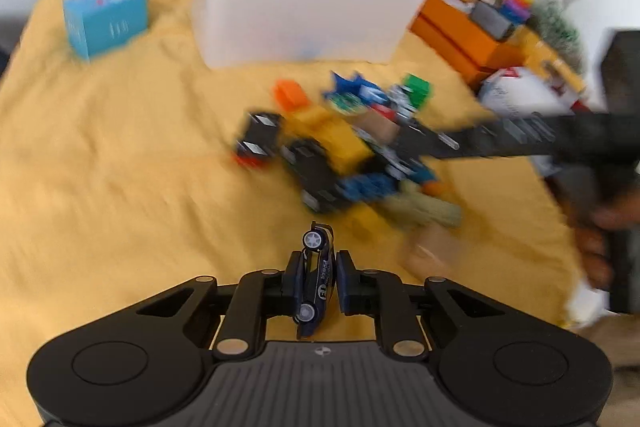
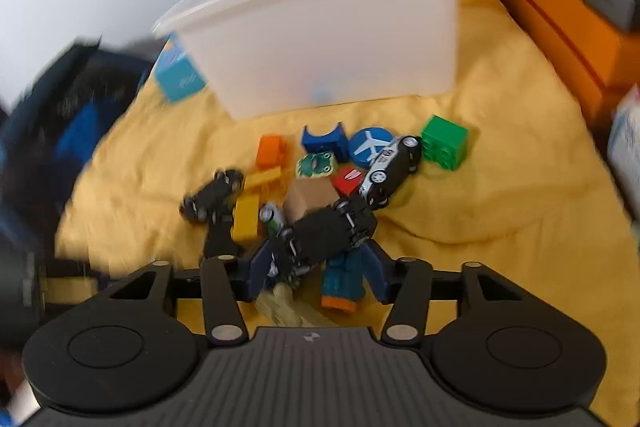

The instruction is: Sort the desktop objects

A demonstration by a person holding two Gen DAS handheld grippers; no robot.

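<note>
The left gripper [image 1: 318, 279] is clamped on a small dark blue toy car [image 1: 316, 283], held on its side above the yellow cloth [image 1: 120, 147]. The right gripper [image 2: 316, 267] stands spread over the toy pile, an upturned black car [image 2: 332, 227] between its pads (contact unclear), before the white bin [image 2: 320, 39]

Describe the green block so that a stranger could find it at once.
Find the big white plastic bin on the yellow cloth. In front of it lies a toy heap; the green block sits at its right edge, beside the black-and-white toy car. It is the only green cube.
</note>
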